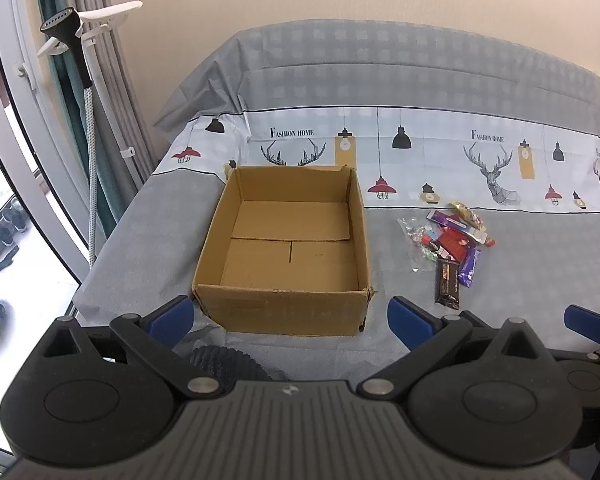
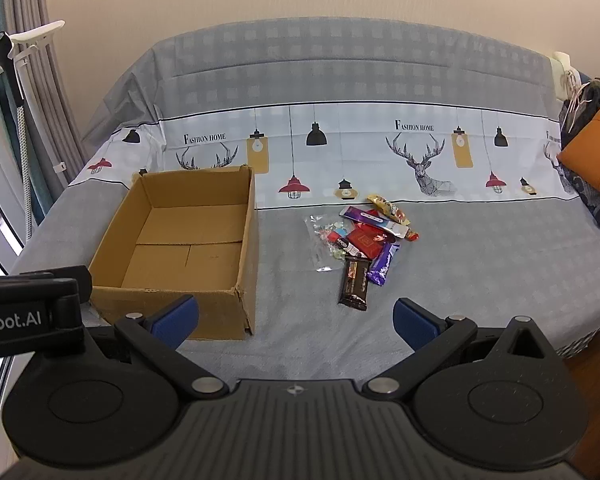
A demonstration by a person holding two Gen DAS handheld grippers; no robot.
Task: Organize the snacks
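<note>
An open, empty cardboard box (image 1: 288, 252) (image 2: 180, 256) stands on the grey cloth. To its right lies a pile of snacks (image 1: 452, 240) (image 2: 364, 240): a dark brown bar (image 1: 447, 282) (image 2: 355, 283), a purple bar (image 2: 382, 264), a red packet (image 2: 364, 240), a clear candy bag (image 2: 324, 240) and a yellow wrapper (image 2: 386, 205). My left gripper (image 1: 290, 320) is open and empty, just short of the box's near wall. My right gripper (image 2: 296, 318) is open and empty, in front of the gap between box and snacks; one of its fingers (image 1: 588, 322) shows in the left wrist view.
The cloth-covered surface (image 2: 480, 264) runs back to a covered backrest with a deer and lamp print. A garment steamer stand (image 1: 80, 80) and curtains stand at the left by a window. An orange cushion (image 2: 596, 148) lies at the far right.
</note>
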